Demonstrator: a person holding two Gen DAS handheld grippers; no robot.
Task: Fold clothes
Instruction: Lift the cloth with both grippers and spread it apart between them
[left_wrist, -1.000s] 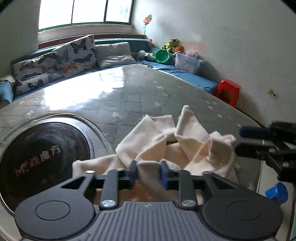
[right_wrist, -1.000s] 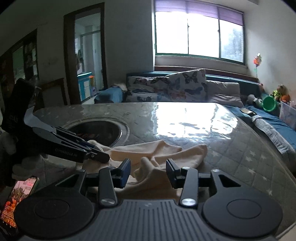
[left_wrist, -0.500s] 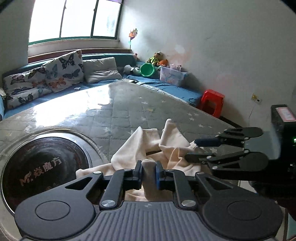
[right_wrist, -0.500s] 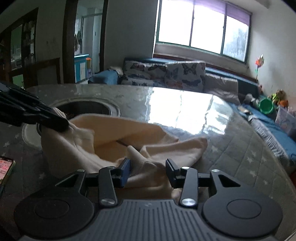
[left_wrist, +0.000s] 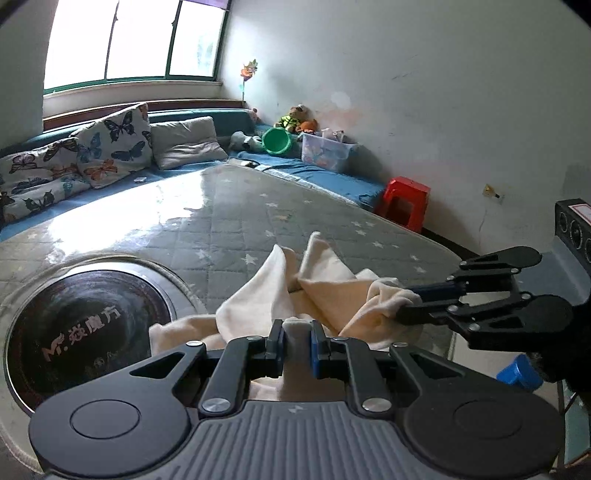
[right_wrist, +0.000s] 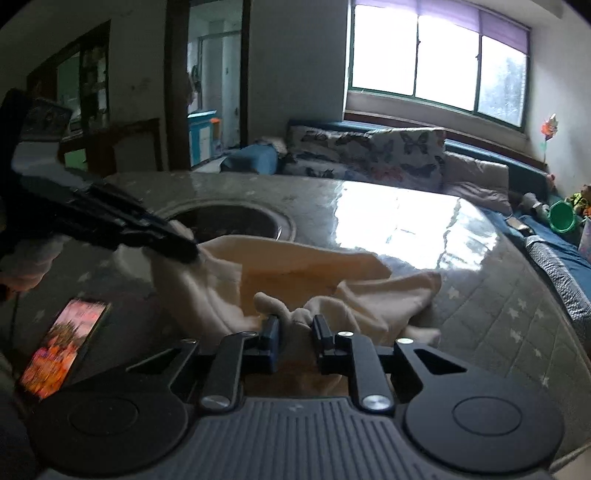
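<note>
A cream cloth (left_wrist: 258, 295) lies crumpled on the quilted table cover (left_wrist: 229, 206), partly lifted at two spots. My left gripper (left_wrist: 297, 332) is shut on a bunched edge of it, which fills the narrow gap between the pads. From the right wrist view the left gripper (right_wrist: 188, 247) holds that edge up off the table at the left. My right gripper (right_wrist: 297, 325) has its jaws closing on a fold of the cloth (right_wrist: 295, 266), which is squeezed between them. In the left wrist view the right gripper (left_wrist: 406, 306) pinches a wad of cloth at the right.
A round dark inset (left_wrist: 81, 332) sits in the table left of the cloth. A lit phone (right_wrist: 62, 347) lies near the table's front left edge. A red stool (left_wrist: 404, 199) and a blue object (left_wrist: 517, 373) stand beyond the table's right edge. Cushions (left_wrist: 110, 144) line the far sofa.
The right gripper's jaws have narrowed from wide apart onto a fold of the cloth. The left gripper has lifted its edge, pulling the cloth up and spreading it between the two grippers.
</note>
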